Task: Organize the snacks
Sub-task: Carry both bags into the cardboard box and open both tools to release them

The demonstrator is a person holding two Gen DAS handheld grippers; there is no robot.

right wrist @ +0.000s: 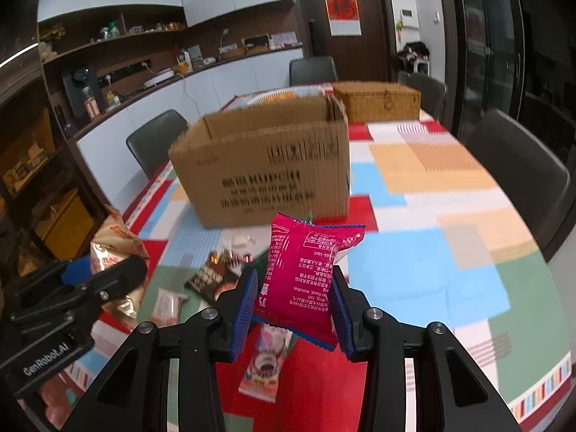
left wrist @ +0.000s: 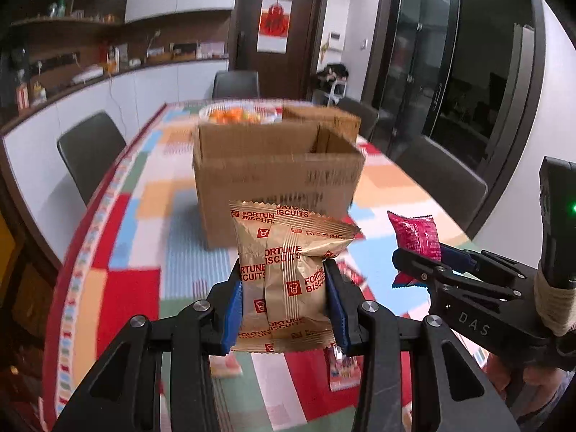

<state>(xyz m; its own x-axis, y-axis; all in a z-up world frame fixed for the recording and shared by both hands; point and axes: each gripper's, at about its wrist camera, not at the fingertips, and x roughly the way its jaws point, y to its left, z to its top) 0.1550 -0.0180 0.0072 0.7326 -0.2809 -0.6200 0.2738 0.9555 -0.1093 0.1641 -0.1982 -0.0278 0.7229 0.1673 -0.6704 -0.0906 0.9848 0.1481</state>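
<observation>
left tongs (left wrist: 284, 302) were clamped on a gold biscuit packet (left wrist: 288, 270); right tongs (right wrist: 293, 309) gripped a pink snack packet (right wrist: 302, 277), both raised before the open cardboard box (right wrist: 266, 165).

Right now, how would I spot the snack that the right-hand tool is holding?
Find the open cardboard box on the colourful patchwork tablecloth. In front of it, the right gripper holds a small packet upright between its blue fingers. That pink packet is bright magenta with white print, unlike the gold Fortune Biscuits packet in the left gripper.

Patchwork-clothed table (right wrist: 450, 187) bears cardboard box (right wrist: 266, 176), wicker basket (right wrist: 378, 102), seemingly loose snacks (right wrist: 264, 363).
</observation>
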